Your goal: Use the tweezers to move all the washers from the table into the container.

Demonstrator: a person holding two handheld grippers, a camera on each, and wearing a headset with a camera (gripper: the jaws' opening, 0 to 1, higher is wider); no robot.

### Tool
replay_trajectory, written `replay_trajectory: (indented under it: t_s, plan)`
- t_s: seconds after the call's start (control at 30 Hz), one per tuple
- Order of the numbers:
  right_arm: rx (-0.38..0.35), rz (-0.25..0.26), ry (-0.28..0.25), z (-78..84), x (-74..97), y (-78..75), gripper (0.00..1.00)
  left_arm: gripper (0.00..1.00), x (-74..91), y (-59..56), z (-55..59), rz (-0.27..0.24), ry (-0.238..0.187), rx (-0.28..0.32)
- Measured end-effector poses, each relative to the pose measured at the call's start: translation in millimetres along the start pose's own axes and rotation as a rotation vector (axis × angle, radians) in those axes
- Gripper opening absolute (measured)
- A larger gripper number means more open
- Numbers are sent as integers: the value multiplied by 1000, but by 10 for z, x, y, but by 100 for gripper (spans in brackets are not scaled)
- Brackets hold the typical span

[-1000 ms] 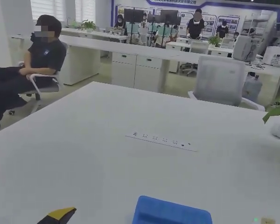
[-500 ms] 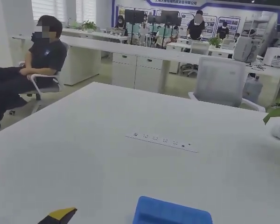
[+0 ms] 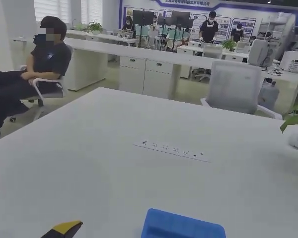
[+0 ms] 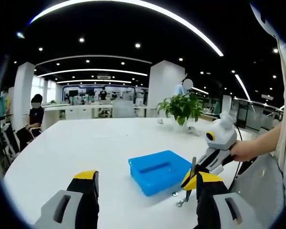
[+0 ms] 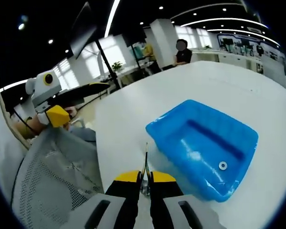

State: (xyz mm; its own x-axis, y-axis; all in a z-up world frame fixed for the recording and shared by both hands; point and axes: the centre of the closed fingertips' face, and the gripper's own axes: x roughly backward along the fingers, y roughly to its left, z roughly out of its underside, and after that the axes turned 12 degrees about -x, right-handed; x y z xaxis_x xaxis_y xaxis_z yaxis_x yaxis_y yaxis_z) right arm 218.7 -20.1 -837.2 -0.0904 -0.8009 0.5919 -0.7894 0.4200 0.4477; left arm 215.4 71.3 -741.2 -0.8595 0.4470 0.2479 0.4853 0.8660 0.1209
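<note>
2 loose washers (image 4: 175, 193) lie on the white table (image 4: 86, 148), just beside the near right corner of the blue container (image 4: 155, 172). 1 more washer (image 5: 222, 165) sits inside the container, on its floor near a side wall.

Right gripper (image 5: 145, 178): jaws pinched together on the tweezers (image 5: 146, 157), which stick out straight ahead between the yellow fingertips. Left gripper view shows that same gripper coming in from the right with a hand (image 4: 243, 150) around its grip. The tweezers point down close to the container corner, over the loose washers. Cannot tell if the tips touch table or washer.

Left gripper (image 4: 147, 176): jaws spread wide, nothing between them, container straight ahead of the gap. Right gripper view has the left gripper off at the left, well apart from the container, above a grey mesh chair back (image 5: 47, 176).

Head view: container's far edge at the bottom of frame, a black-and-yellow gripper tip (image 3: 64, 229) low at the left, side unclear. Power socket strip (image 3: 173, 148) sits flush in the table, beyond the container. Potted plant (image 4: 181, 107) stands on the far part of the table. Seated person (image 3: 44, 64) in dark clothes on a chair at the left, beyond the table. White chair (image 3: 233, 84) at the far side.
</note>
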Motion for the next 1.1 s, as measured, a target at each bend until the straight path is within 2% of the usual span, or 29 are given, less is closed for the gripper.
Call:
replay_trajectory:
  t_s: [0.03, 0.13, 0.23, 0.4, 0.6, 0.73, 0.9, 1.1]
  plan:
    - [24, 0, -10, -14, -4, 25, 4, 85, -1, -1, 2, 0, 1, -1]
    - [136, 14, 17, 18, -16, 86, 4, 85, 0, 3, 6, -1, 3, -3]
    - [214, 6, 40, 53, -38, 151, 5, 85, 2, 8, 11, -3, 5, -2]
    - [415, 39, 102, 112, -54, 184, 3, 85, 2, -4, 10, 2, 6, -6]
    - [407, 42, 94, 106, -58, 194, 3, 85, 7, 6, 6, -1, 4, -2]
    - [351, 56, 68, 93, -39, 171, 3, 85, 7, 4, 7, 1, 5, -3]
    - [208, 19, -15, 23, 14, 211, 3, 84, 6, 5, 13, 2, 9, -3]
    - [97, 22, -108, -169, 195, 140, 3, 84, 3, 5, 15, 5, 10, -2]
